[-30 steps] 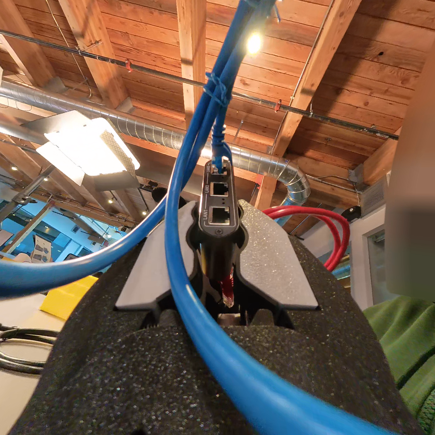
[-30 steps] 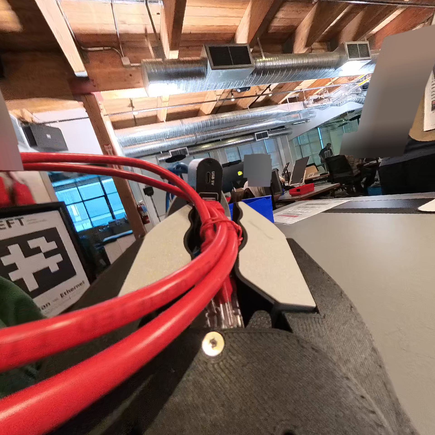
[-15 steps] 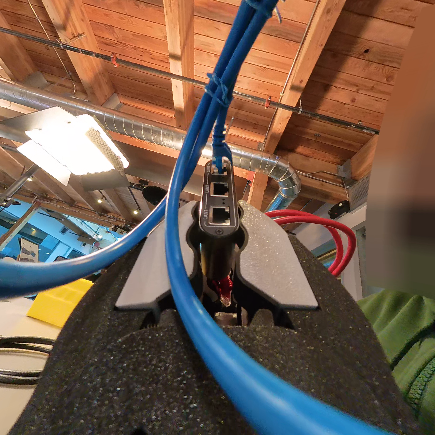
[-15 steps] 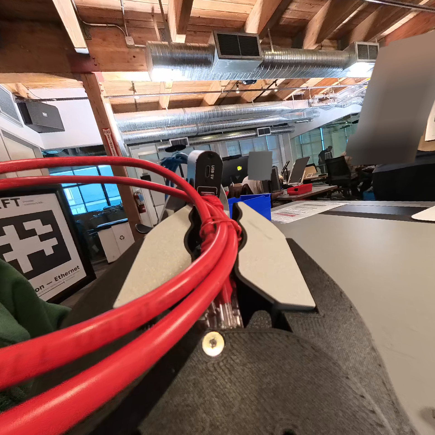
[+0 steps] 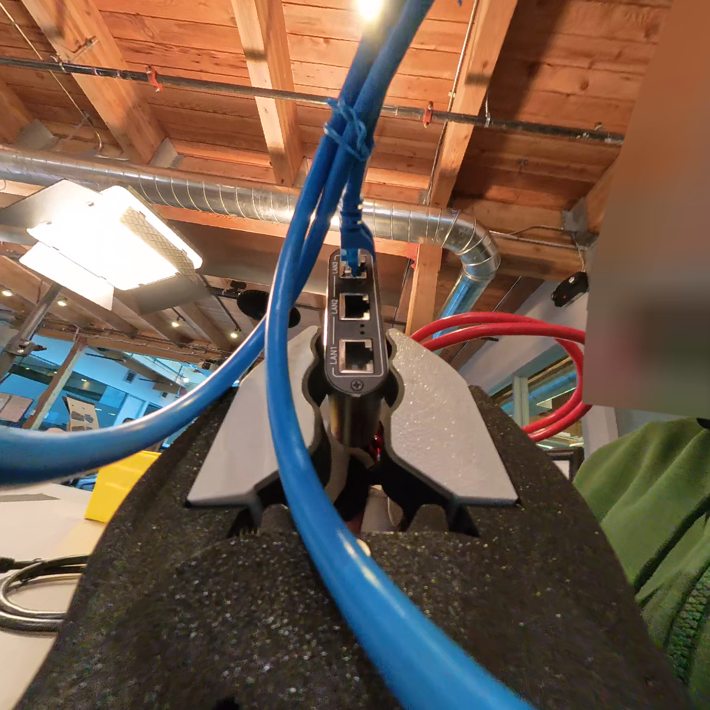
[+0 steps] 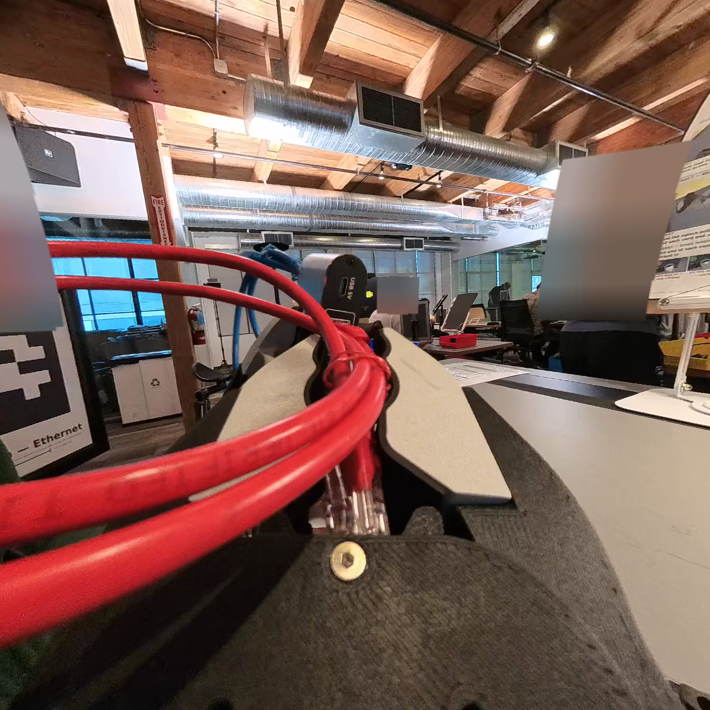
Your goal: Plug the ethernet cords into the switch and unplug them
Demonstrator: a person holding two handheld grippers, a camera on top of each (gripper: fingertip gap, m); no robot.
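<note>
One blue cord (image 5: 347, 234) sat in the switch (image 5: 355, 330), L gripper (image 5: 353, 388) squeezing it; R gripper (image 6: 351, 369) pinched red cord (image 6: 230, 453), 2 ports empty.

wood-beam ceiling (image 5: 269, 77), silver ducts (image 6: 345, 207), possibly office desks (image 6: 472, 345)

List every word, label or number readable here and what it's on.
I won't quote writing; here is where it stands.
Switch: white labels beside its three ports.
Switch end, right wrist view: white label by a small port.
Post sign: red and white lettering.
Framed poster: black lettering.
Propped sheet: small print.
Paper: too small to read.
</note>
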